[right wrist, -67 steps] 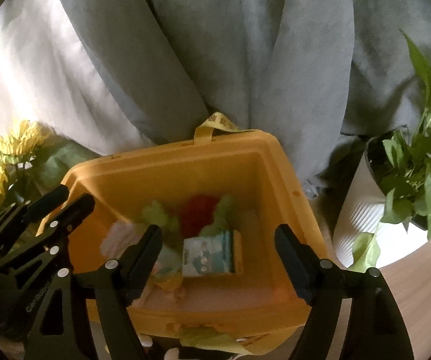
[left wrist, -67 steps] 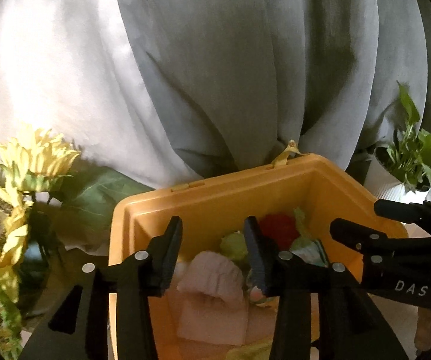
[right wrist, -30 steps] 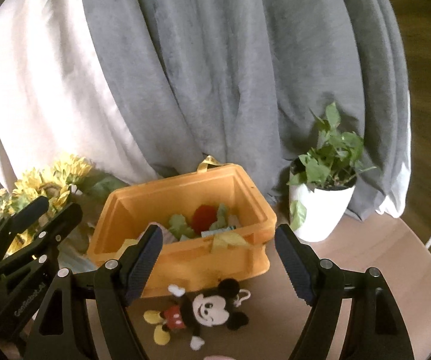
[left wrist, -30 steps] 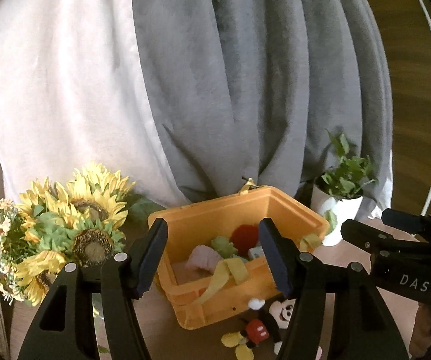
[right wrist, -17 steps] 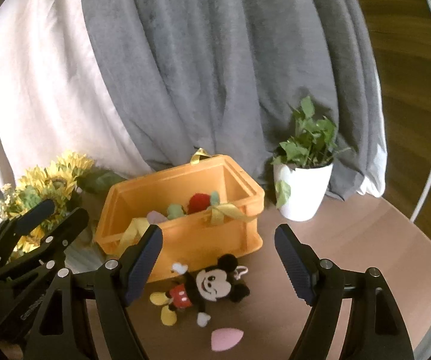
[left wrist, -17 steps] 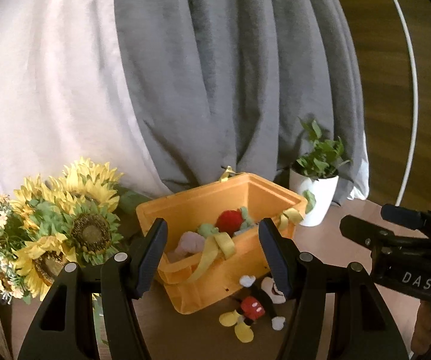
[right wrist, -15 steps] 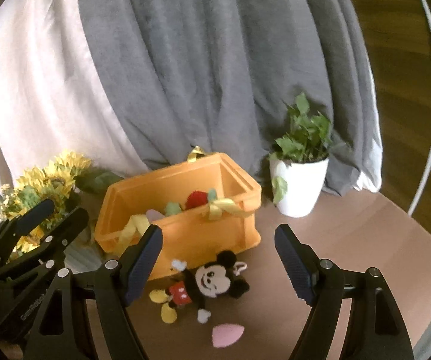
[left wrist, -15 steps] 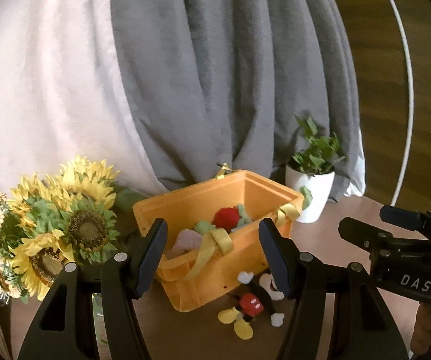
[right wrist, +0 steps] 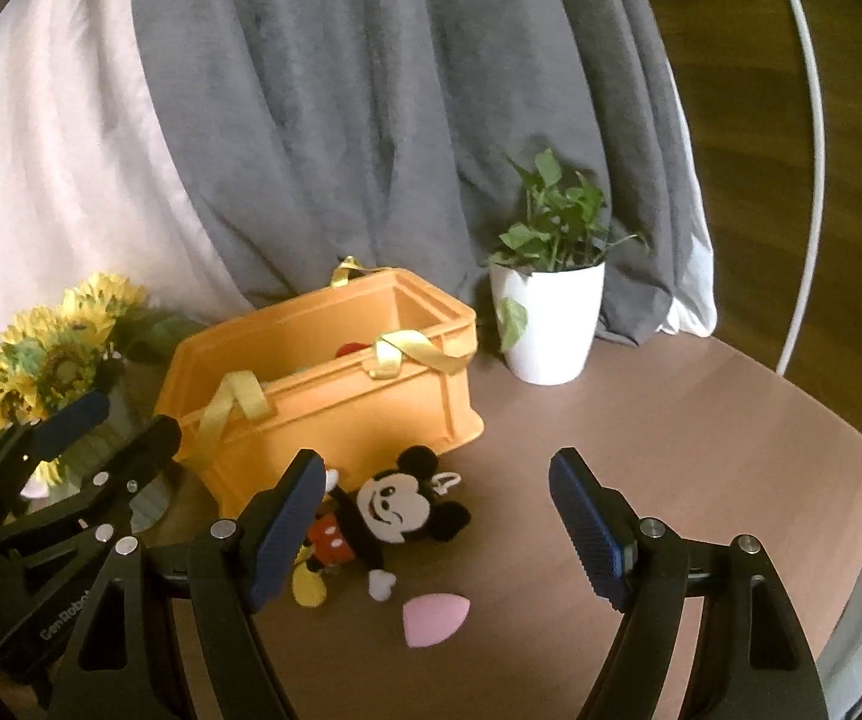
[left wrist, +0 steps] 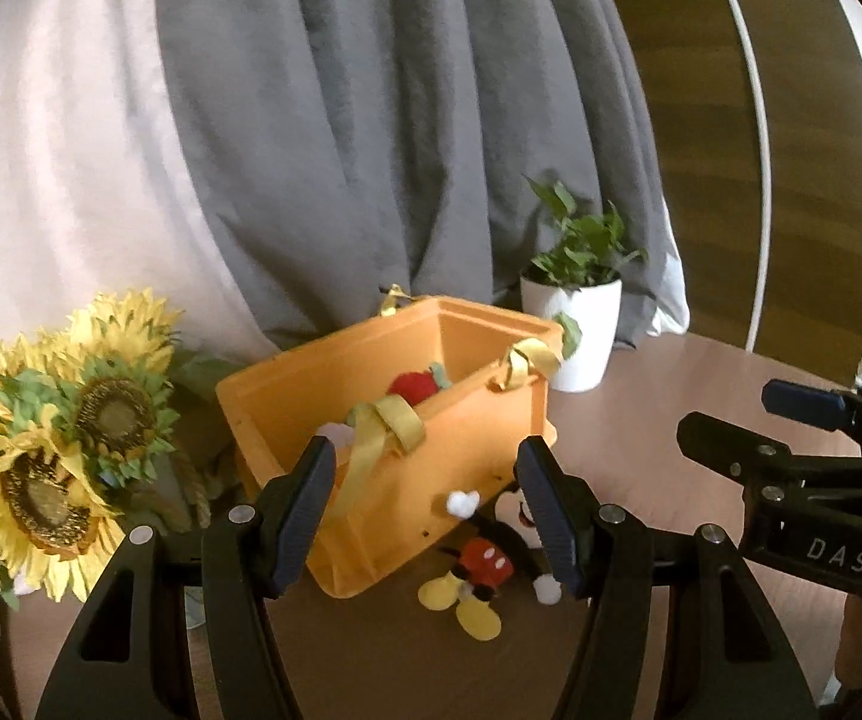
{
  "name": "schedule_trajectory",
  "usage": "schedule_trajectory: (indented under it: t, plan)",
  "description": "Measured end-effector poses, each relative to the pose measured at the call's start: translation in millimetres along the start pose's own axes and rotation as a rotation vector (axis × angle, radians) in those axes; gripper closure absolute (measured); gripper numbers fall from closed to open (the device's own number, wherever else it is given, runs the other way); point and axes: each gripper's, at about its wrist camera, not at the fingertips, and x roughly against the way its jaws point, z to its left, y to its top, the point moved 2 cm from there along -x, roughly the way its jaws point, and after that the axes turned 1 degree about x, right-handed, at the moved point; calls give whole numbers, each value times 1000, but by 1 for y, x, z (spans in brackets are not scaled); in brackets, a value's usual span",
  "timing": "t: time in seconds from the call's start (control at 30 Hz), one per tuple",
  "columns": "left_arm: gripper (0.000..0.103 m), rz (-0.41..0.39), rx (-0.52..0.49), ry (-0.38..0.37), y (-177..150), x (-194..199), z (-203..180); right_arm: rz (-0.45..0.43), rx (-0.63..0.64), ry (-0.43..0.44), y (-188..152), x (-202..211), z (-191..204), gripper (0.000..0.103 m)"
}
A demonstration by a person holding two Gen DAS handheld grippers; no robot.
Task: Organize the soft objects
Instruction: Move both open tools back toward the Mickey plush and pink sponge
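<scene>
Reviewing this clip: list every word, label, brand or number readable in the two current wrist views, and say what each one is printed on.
"DAS" – white letters on the black body of the right gripper, seen from the left wrist camera.
"GenRobot", last letters cut off by a finger – white print on the body of the left gripper, seen from the right wrist camera.
Nothing readable on the orange crate, the mouse plush toy or the white plant pot.

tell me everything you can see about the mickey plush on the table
The mickey plush is a soft mouse toy with black ears, a cream smiling face, red shorts, yellow shoes and white gloves. It lies face up on the brown table, close against the front wall of the orange bin, which its raised glove seems to touch. Neither gripper touches it.
</scene>
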Motion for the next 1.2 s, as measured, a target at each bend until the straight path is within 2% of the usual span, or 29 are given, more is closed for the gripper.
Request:
schedule_trajectory:
  t: [0.3,0.7,0.93,1.2]
  plan:
    - [41,51,-85,-44,-24,-21,-7,22,-10,-12,-30,-6,6,25]
    - [42,145,-157,-71,-61,-56,-12,122,-46,-32,-75,-40,5,25]
    - [42,177,-209,-97,-73,-78,-15,171,-40,-40,-87,-57,9,25]
    - [44,234,-253,-160,-82,-105,-20,211,-66,-61,-96,-76,7,26]
